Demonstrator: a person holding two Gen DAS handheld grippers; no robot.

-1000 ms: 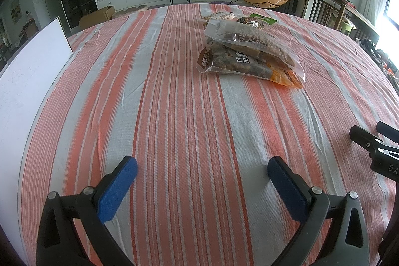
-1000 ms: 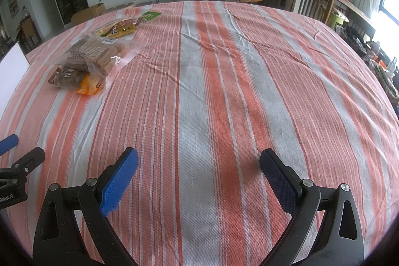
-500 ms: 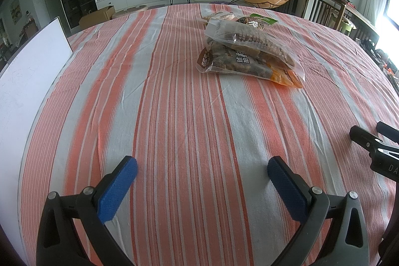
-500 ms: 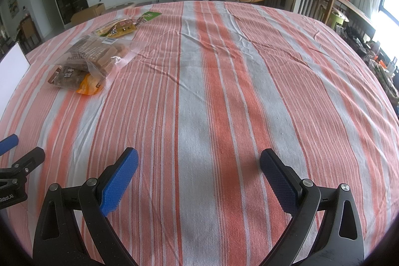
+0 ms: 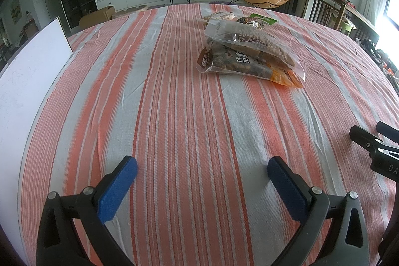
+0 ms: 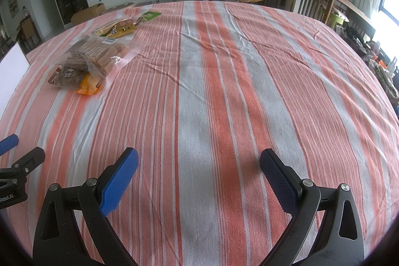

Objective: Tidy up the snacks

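Start of task, nothing picked up yet. Left gripper (image 5: 202, 171) and right gripper (image 6: 198, 163) both hover low over the red-and-white striped tablecloth (image 5: 174, 104), jaws spread wide, empty. Pile of clear plastic snack bags with brown contents (image 5: 249, 54) lies well ahead of the left gripper, far left in the right view (image 6: 87, 61); smaller green-and-yellow packets (image 6: 127, 25) just behind. Next move likely calls for reaching forward to the top bag.
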